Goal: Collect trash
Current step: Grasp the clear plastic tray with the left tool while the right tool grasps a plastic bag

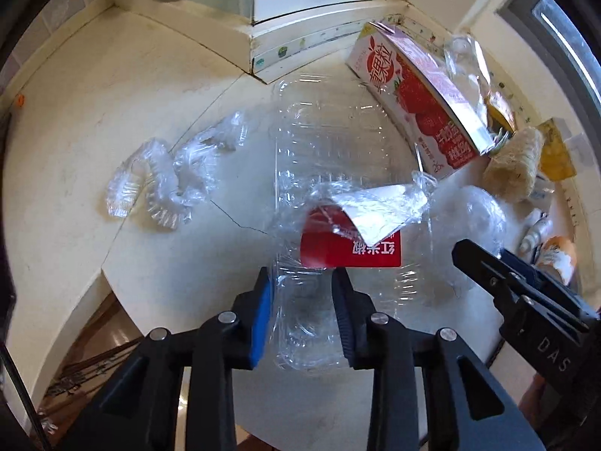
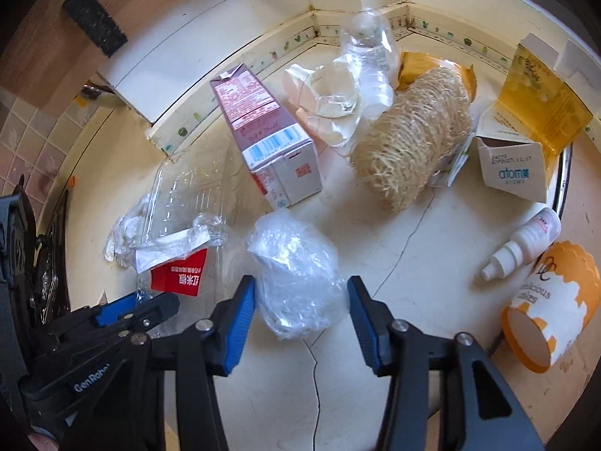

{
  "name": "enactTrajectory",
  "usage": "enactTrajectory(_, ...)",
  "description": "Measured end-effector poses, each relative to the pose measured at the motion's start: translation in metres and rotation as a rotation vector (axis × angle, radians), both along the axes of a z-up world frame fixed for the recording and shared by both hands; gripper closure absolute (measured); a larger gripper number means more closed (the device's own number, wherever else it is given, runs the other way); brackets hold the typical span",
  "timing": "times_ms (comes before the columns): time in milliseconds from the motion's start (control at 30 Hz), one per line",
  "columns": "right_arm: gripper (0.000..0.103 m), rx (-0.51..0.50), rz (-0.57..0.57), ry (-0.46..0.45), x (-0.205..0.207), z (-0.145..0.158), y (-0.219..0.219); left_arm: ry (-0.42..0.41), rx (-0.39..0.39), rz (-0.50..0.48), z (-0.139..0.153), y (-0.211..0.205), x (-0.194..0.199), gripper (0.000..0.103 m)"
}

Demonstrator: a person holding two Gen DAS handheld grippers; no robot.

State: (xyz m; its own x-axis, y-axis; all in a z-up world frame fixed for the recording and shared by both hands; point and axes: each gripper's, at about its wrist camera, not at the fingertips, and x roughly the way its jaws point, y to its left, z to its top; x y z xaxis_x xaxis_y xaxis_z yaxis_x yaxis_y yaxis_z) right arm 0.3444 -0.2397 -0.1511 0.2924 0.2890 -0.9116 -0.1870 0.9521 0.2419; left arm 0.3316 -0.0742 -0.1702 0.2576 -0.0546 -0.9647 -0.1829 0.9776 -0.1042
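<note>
The cream surface (image 2: pixel 394 248), cracked in places, carried a scatter of trash against a low back ledge. Largest among the litter was the clear plastic clamshell container (image 1: pixel 330 143), lying flat near the front edge with a red label (image 1: pixel 351 246) and a crumple of film on top of it. Just beyond it lay a pink-and-white drink carton (image 2: pixel 263 135) on its side, printed with strawberries on one face. To the right of the carton a loofah sponge (image 2: pixel 409 143) leaned against a heap of eggshell-coloured wrappers and a crushed clear bottle (image 2: pixel 370 49). Farther right stood an opened yellow box (image 2: pixel 541 112), and near the right edge an orange paper cake cup (image 2: pixel 544 312) lay tipped over, with a small white dropper bottle (image 2: pixel 522 244) just beside it. A wad of clear plastic film (image 2: pixel 296 278) sat in front of the carton, and a strip of crinkled clear wrapping (image 1: pixel 161 180) lay apart on the left side of the surface.

The left tool (image 1: pixel 302 282) pointed steeply down with its two blue-padded fingers set on either side of the clamshell's near end; the gap was narrow and the plastic ran between the pads, but whether they pressed on it could not be told. The right tool (image 2: pixel 300 293) hung over the wad of film, its fingers standing apart on either side of the wad without touching it, so it was open.
</note>
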Motion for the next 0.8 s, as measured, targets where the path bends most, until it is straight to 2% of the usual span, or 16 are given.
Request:
enactTrajectory(67,0.061,-0.010,0.011,-0.017,-0.002,0.001,0.003,-0.002,0.038,-0.009,0.000,-0.007,0.000,0.075)
enactTrajectory(167,0.064,-0.010,0.022,-0.026,-0.004,0.002,0.002,-0.015,0.049,0.005,0.000,-0.009,0.001,0.081)
enactTrajectory(400,0.067,-0.005,0.008,-0.019,-0.012,0.005,-0.008,-0.084,-0.017,0.023,0.016,0.006,-0.015,0.097)
enactTrajectory(633,0.068,0.040,-0.013,-0.025,-0.028,0.016,-0.020,-0.128,-0.058,0.042,0.038,0.021,-0.038,0.099)
enactTrajectory(800,0.069,0.067,-0.007,-0.044,-0.043,0.030,-0.023,-0.157,-0.073,0.057,0.059,0.037,-0.070,0.099)
